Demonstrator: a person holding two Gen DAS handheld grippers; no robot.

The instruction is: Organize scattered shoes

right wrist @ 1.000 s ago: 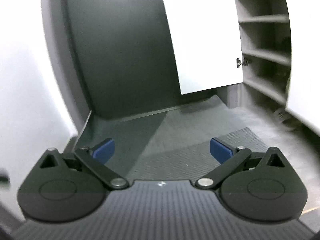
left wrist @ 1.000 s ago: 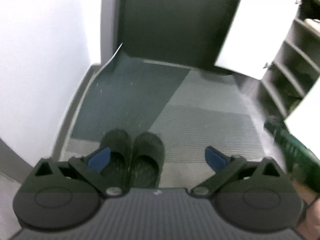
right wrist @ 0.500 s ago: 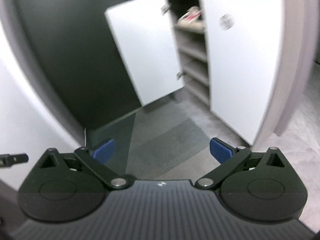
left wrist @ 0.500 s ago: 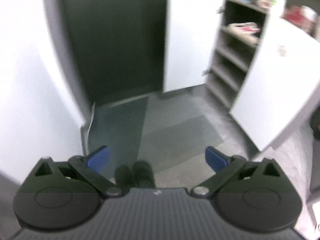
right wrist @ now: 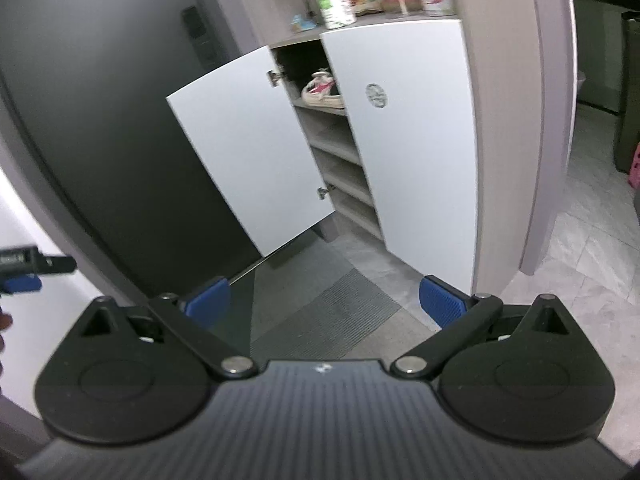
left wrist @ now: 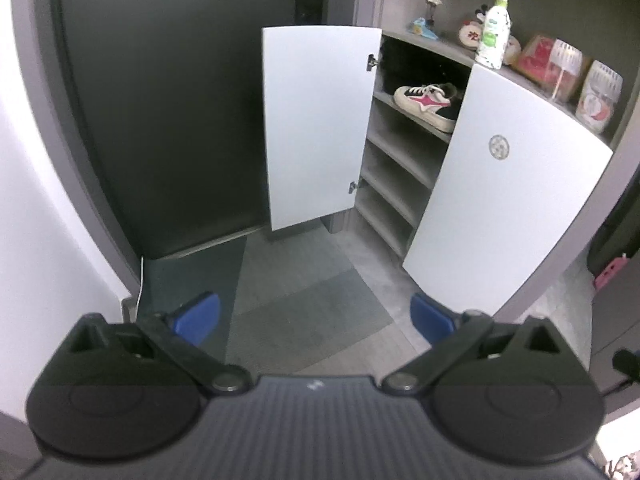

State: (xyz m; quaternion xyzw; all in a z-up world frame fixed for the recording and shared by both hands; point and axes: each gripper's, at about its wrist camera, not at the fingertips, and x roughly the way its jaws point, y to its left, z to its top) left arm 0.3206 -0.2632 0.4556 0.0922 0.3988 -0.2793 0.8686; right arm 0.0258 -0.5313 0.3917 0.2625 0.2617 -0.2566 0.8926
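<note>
1. Grey floor tiles and a ribbed doormat (left wrist: pixel 316 312) filled the entryway in front of a dark door (left wrist: pixel 168 112), with a shoe cabinet (left wrist: pixel 404 152) standing beside it, both white doors swung wide.
2. One sneaker (left wrist: pixel 428 102), white with a pink mark, sat on an upper shelf inside; the lower shelves looked bare.
3. No loose shoes showed on the floor in either view, so the tidying seemed largely done, though the area beneath the cameras was hidden.
4. Left gripper (left wrist: pixel 316 318) had its blue fingers (left wrist: pixel 198 316) spread wide, holding and touching nothing.
5. Right gripper (right wrist: pixel 324 302) likewise had its fingers (right wrist: pixel 442 298) fully apart and empty, well back from the cabinet.
</note>
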